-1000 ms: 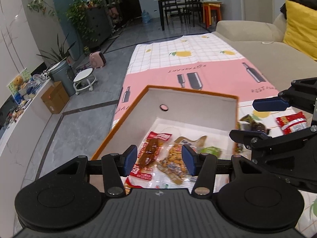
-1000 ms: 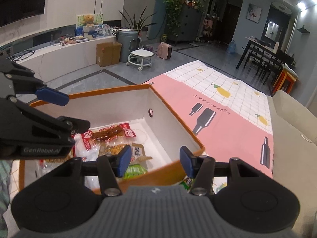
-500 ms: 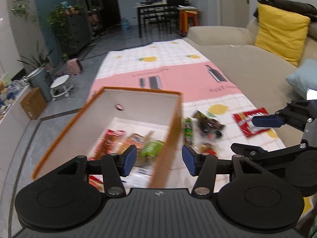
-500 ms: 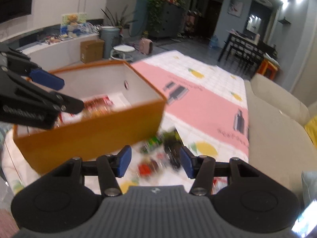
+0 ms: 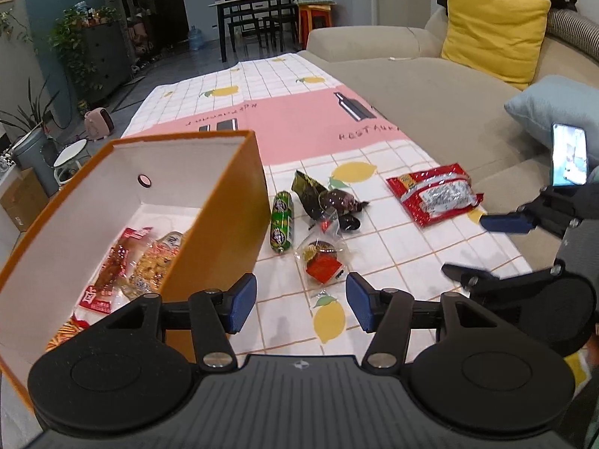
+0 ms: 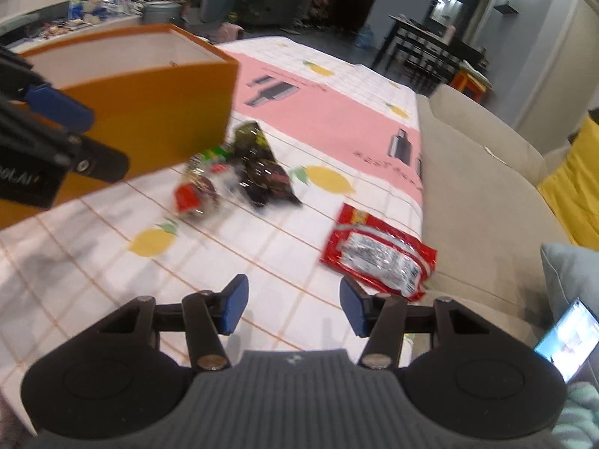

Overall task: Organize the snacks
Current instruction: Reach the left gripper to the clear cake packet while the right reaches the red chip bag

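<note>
An orange box [image 5: 224, 224] with a white inside stands at the left and holds several snack packets [image 5: 123, 262]. Right of it on the tablecloth lie a green sausage stick [image 5: 281, 220], a dark wrapped snack [image 5: 329, 202], a clear packet with a red snack [image 5: 322, 258] and a red bag [image 5: 434, 194]. My left gripper [image 5: 301, 303] hovers near the clear packet, its jaws opening with nothing between them. My right gripper [image 6: 294, 305] is open and empty, just short of the red bag [image 6: 378, 254]; it also shows at the right as the right gripper [image 5: 483, 247].
The table wears a pink and white checked cloth [image 5: 307, 119] with lemon prints. A beige sofa [image 5: 430, 86] runs along the right edge with a yellow cushion [image 5: 490, 30] and a blue cushion [image 5: 554, 108]. A lit phone [image 5: 569, 153] stands at the far right.
Both grippers have swung right and down, away from the box's inside, toward the loose snacks on the cloth. The left jaws stand slightly wider than before.
</note>
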`<action>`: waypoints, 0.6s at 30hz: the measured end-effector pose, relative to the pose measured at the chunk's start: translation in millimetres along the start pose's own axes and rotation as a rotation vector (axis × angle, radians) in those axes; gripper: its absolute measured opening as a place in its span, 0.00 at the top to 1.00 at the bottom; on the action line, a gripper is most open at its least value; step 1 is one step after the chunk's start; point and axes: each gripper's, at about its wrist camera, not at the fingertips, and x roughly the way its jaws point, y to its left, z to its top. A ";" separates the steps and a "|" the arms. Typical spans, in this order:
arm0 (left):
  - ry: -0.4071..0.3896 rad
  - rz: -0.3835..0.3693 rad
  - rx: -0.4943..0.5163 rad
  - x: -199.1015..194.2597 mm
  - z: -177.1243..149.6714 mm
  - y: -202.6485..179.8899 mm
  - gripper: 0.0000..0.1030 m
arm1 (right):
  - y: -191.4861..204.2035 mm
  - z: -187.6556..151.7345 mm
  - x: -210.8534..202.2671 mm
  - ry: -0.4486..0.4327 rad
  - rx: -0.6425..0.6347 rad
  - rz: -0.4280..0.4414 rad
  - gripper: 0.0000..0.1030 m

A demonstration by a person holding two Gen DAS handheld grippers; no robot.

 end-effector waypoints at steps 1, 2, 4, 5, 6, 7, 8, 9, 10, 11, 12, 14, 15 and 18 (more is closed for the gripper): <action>0.001 0.001 0.000 3.2 -1.2 -0.8 0.36 | -1.6 -1.9 3.3 0.002 0.000 -0.013 0.49; 0.003 0.000 -0.001 6.6 -2.0 -0.6 0.35 | -2.9 -1.4 6.7 0.002 -0.002 -0.022 0.49; 0.010 -0.002 -0.010 12.8 -2.3 0.4 0.34 | -3.5 -1.4 12.1 -0.001 -0.006 -0.028 0.49; 0.012 -0.003 -0.015 15.4 -1.8 0.8 0.34 | -3.9 -1.1 14.6 -0.001 -0.007 -0.027 0.49; 0.009 -0.006 -0.020 18.0 -0.8 1.2 0.34 | -4.0 -0.1 17.1 -0.002 -0.011 -0.027 0.49; 0.006 -0.012 -0.024 20.1 0.2 1.4 0.34 | -3.9 0.2 20.4 -0.002 -0.019 -0.029 0.49; 0.003 -0.017 -0.029 22.8 1.7 1.4 0.34 | -3.2 0.2 23.2 0.000 -0.028 -0.034 0.49; 0.002 -0.020 -0.034 26.0 3.6 1.1 0.33 | -2.6 0.0 26.4 0.004 -0.041 -0.040 0.49; 0.003 -0.024 -0.040 29.4 5.2 0.5 0.31 | -2.3 -0.6 29.6 0.009 -0.054 -0.048 0.49; 0.007 -0.028 -0.046 33.3 7.0 -0.3 0.30 | -2.0 -1.1 30.8 0.014 -0.064 -0.054 0.49; 0.010 -0.030 -0.054 36.4 8.6 -0.6 0.28 | -3.0 -1.5 34.3 0.021 -0.074 -0.060 0.49; 0.020 -0.037 -0.072 43.5 11.2 -0.8 0.27 | -6.1 -1.4 41.3 0.031 -0.091 -0.077 0.47; 0.027 -0.037 -0.077 47.5 12.5 -0.7 0.27 | -7.8 -1.0 44.4 0.034 -0.099 -0.086 0.44; 0.048 -0.038 -0.092 57.1 16.6 -0.5 0.26 | -14.8 3.3 53.2 0.029 -0.125 -0.101 0.40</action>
